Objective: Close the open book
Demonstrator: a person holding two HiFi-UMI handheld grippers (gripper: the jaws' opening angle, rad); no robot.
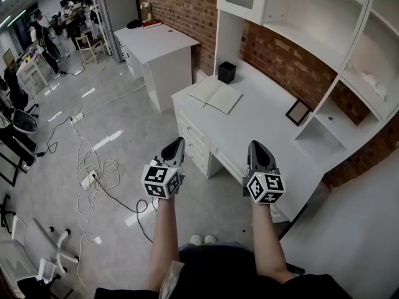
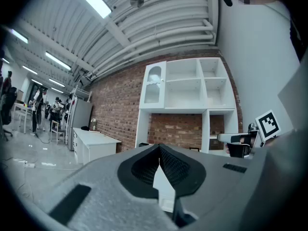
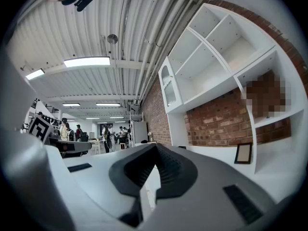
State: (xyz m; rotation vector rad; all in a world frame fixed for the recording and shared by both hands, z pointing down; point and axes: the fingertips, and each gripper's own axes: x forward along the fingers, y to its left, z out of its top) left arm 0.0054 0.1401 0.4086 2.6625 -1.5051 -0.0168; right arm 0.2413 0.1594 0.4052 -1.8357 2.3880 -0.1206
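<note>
The open book point(image 1: 216, 95) lies flat with pale pages on the white desk point(image 1: 262, 123), near its far left corner. Both grippers are held level in the air, short of the desk's near edge and well apart from the book. My left gripper point(image 1: 178, 142) hangs over the floor in front of the drawers, its jaws shut with nothing between them point(image 2: 159, 149). My right gripper point(image 1: 256, 145) is over the desk's front edge, also shut and empty point(image 3: 154, 147). The book is hidden behind the jaws in both gripper views.
A black cup point(image 1: 227, 72) stands behind the book and a small picture frame point(image 1: 297, 112) leans against the brick wall. White shelves point(image 1: 324, 17) rise above the desk. A second desk point(image 1: 159, 42) stands farther left. Cables point(image 1: 93, 173) lie on the floor; people stand far off.
</note>
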